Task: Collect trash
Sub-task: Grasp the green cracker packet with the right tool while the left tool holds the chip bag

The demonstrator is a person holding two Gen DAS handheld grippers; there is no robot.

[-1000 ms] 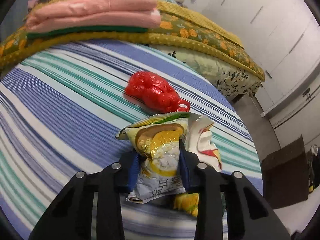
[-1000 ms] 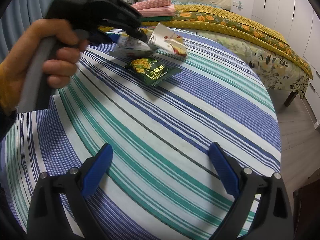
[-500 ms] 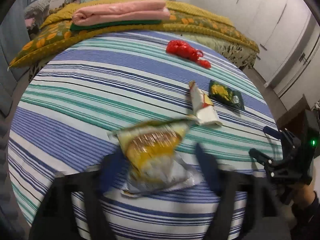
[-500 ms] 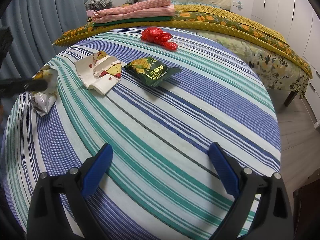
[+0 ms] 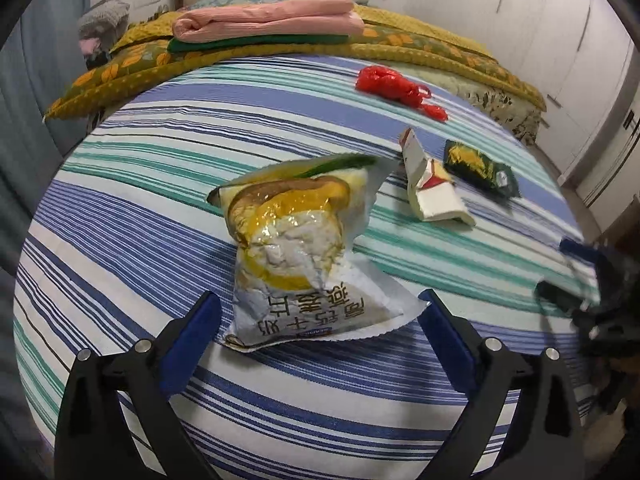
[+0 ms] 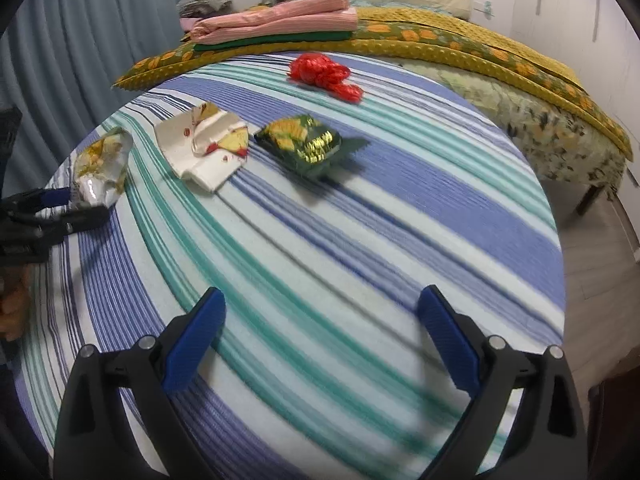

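Note:
A crumpled yellow and silver snack bag (image 5: pixel 296 248) lies on the striped round table (image 5: pixel 160 240), just ahead of my open left gripper (image 5: pixel 320 320), whose fingers stand apart on either side of it. It also shows in the right wrist view (image 6: pixel 102 168) at the far left. A flattened white carton (image 5: pixel 432 192) (image 6: pixel 204 148), a dark green snack packet (image 5: pixel 480 168) (image 6: pixel 308 146) and a red plastic bag (image 5: pixel 392 86) (image 6: pixel 320 72) lie further along the table. My right gripper (image 6: pixel 320 332) is open and empty above the table's near side.
A bed with a yellow patterned cover (image 6: pixel 480 48) and folded pink and green cloths (image 6: pixel 276 24) stands behind the table. Grey curtains (image 6: pixel 80 48) hang at the left. White cupboards (image 5: pixel 560 40) line the right wall. My left gripper (image 6: pixel 48 216) shows at the right wrist view's left edge.
My left gripper has opened and let go of the yellow snack bag, which now lies on the table nearer the edge. It has pulled back. My right gripper has shifted slightly.

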